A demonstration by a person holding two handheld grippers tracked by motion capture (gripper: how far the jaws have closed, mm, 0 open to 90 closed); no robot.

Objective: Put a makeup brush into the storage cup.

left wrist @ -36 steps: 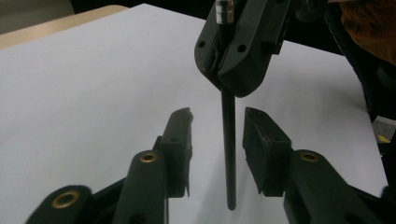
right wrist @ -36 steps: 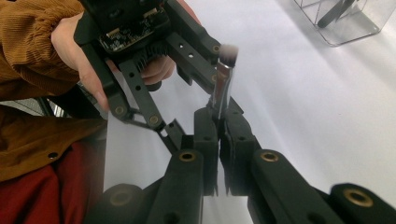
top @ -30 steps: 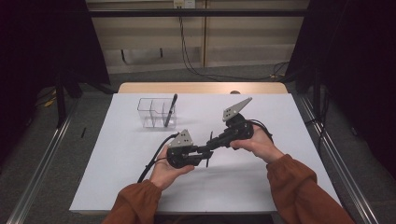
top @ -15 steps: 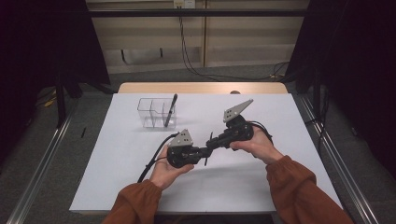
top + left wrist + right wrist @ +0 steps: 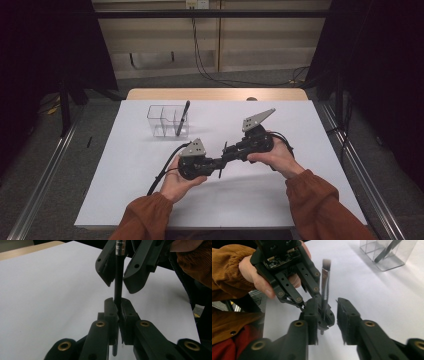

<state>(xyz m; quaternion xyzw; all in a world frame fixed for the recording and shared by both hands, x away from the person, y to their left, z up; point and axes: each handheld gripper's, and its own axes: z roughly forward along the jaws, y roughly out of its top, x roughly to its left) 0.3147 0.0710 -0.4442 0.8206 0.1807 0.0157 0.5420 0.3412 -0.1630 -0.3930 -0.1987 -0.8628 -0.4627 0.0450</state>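
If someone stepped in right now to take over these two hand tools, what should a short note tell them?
Left gripper: shut on the brush, clamping its black handle.
Right gripper: open, its jaws standing either side of the same brush without pinching it.
Both meet above the white table, in front of the person.
The clear organizer stands at the far left with a pen leaning in it.
Done: one pen is in the organizer.
Left: probably finish the handover, then put the brush in the organizer.
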